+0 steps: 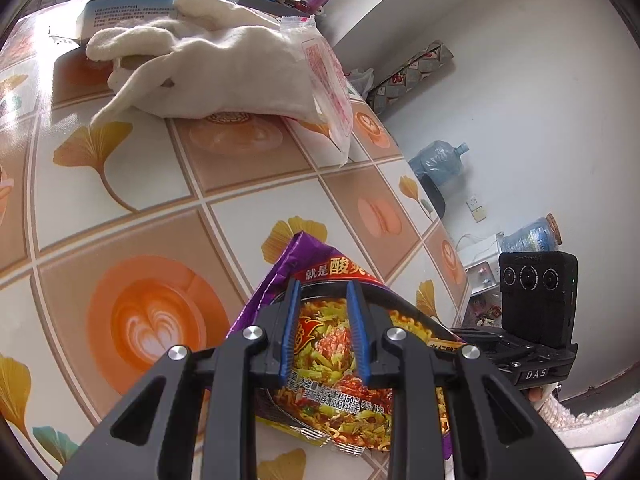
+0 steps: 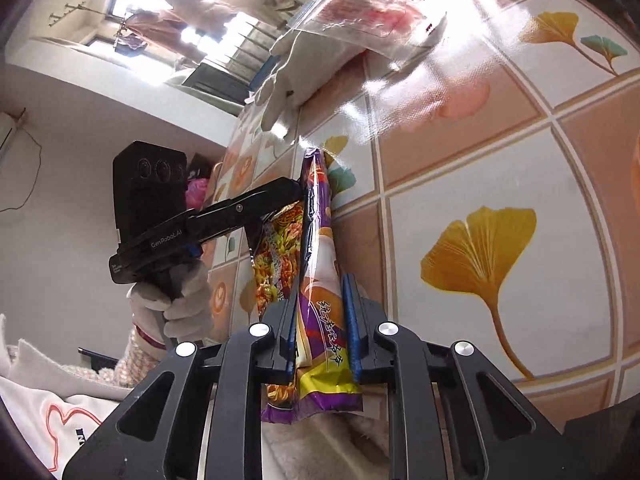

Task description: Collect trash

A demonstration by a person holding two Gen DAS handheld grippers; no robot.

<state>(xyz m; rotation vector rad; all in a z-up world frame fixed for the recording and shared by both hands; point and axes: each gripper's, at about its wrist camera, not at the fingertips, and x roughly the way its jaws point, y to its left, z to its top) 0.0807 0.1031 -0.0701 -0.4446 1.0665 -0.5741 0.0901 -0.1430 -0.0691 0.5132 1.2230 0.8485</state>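
A purple instant-noodle wrapper [image 1: 340,344] lies at the near edge of the patterned table [image 1: 140,184]. My left gripper [image 1: 323,286] hangs just above it with its jaws apart, its blue pads [image 1: 291,320] either side of the noodle picture. In the right wrist view the same wrapper [image 2: 316,240] stands on edge between the pads of my right gripper [image 2: 320,280], which still show a gap. The left gripper [image 2: 296,192] shows there too, its tips at the wrapper's far end. A clear plastic bag with red print [image 1: 328,80] lies farther back, also in the right wrist view [image 2: 368,12].
A white cloth glove [image 1: 208,68] lies under the plastic bag, with a white box [image 1: 128,10] and bottles behind it. A water jug [image 1: 440,160] and a socket are on the floor by the wall. White fabric [image 2: 48,400] lies below the table edge.
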